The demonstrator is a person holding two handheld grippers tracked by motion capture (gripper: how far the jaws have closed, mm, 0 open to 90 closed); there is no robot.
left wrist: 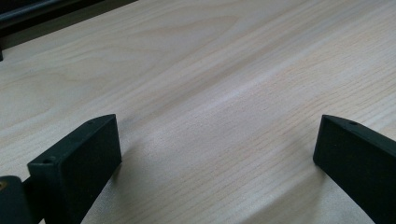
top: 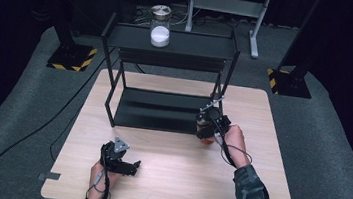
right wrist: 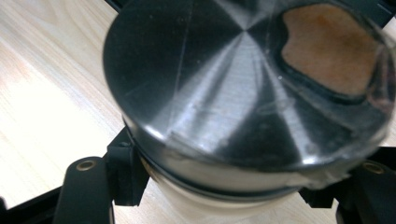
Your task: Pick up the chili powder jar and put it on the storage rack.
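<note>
- Brushed dark metal lid [right wrist: 233, 88] on a glass jar [top: 205, 128], brownish contents seen through the glass.
- Clamped by the right tongs [top: 207, 125] just under the lid, jaws pressing either side of the neck; jar held just above the table [top: 165, 179], by the front right corner of the black shelf rack [top: 163, 113].
- Left tongs [top: 124, 165] apart, nothing between them, low over the bare wood near the front edge.
- Probably rigid, breakable, fairly heavy for its size; glass likely slick, so better gripped below the lid's rim, kept upright.
- Second jar [top: 160, 26] with white contents on the rack's top shelf.
</note>
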